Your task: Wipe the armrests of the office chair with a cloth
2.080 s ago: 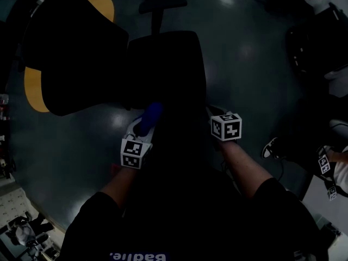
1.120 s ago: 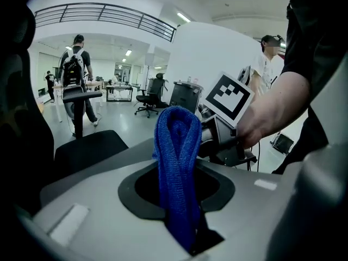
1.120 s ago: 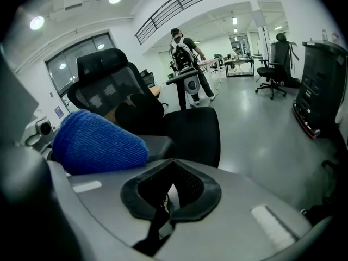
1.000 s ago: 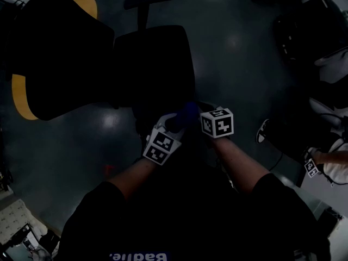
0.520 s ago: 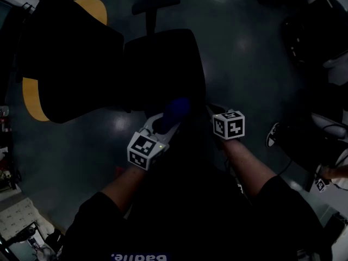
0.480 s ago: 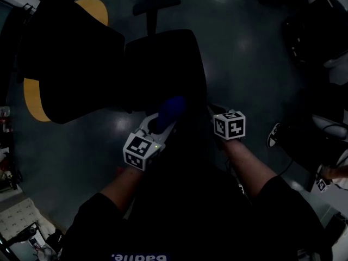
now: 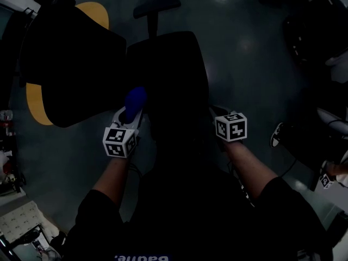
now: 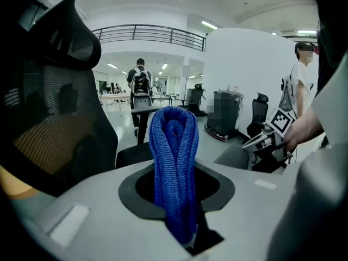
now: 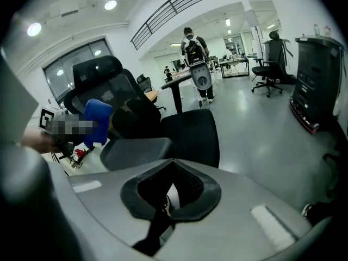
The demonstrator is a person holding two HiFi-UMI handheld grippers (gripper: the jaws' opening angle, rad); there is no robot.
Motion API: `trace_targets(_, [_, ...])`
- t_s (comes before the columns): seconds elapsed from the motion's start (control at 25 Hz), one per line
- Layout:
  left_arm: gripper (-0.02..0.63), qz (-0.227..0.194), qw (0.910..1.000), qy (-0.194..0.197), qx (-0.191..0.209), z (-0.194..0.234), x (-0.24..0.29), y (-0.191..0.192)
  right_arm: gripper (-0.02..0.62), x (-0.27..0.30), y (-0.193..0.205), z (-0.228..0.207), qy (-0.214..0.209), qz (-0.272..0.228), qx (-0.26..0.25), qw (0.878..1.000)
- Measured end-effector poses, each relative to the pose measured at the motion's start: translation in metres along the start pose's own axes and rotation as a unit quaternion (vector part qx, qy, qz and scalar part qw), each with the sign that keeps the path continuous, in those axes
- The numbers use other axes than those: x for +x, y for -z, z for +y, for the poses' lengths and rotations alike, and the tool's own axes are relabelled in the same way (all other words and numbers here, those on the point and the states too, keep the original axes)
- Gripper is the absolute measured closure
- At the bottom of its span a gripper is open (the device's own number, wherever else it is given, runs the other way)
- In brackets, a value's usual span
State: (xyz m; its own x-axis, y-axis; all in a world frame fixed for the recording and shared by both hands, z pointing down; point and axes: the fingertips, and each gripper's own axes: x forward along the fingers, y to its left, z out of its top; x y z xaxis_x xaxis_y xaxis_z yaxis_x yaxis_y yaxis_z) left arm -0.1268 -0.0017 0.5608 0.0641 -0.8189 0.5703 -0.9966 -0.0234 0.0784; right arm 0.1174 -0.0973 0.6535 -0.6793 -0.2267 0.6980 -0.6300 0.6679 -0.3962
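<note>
- A judgement on the wiping step: press the folded royal-blue knitted cloth point(image 8: 174, 167) flat onto the grey padded armrest point(image 9: 136, 152) of the black office chair point(image 7: 168, 64). Draw it along the whole pad with steady pressure.
- The left tool point(image 7: 130, 113) is clenched on the cloth's lower end. The cloth's looped top stands out in front of it, held in the air at the chair's left side.
- The right tool point(image 7: 215, 113) appears closed with nothing in it, near the chair's right side.
</note>
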Motion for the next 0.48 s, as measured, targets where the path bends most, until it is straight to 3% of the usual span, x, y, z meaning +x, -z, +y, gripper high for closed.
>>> trace_targets(0.24, [0.486,0.059,0.9973,0.026,0.037,-0.012,0.047,0.027,0.594,0.004,0.0,-0.001,0.008,-0.003,0.0,1.0])
trace_targets(0.48, [0.486,0.088,0.9912,0.047,0.087,-0.039,0.074,0.025,0.595,0.004,0.001,-0.003,0.02,-0.013,0.011,1.0])
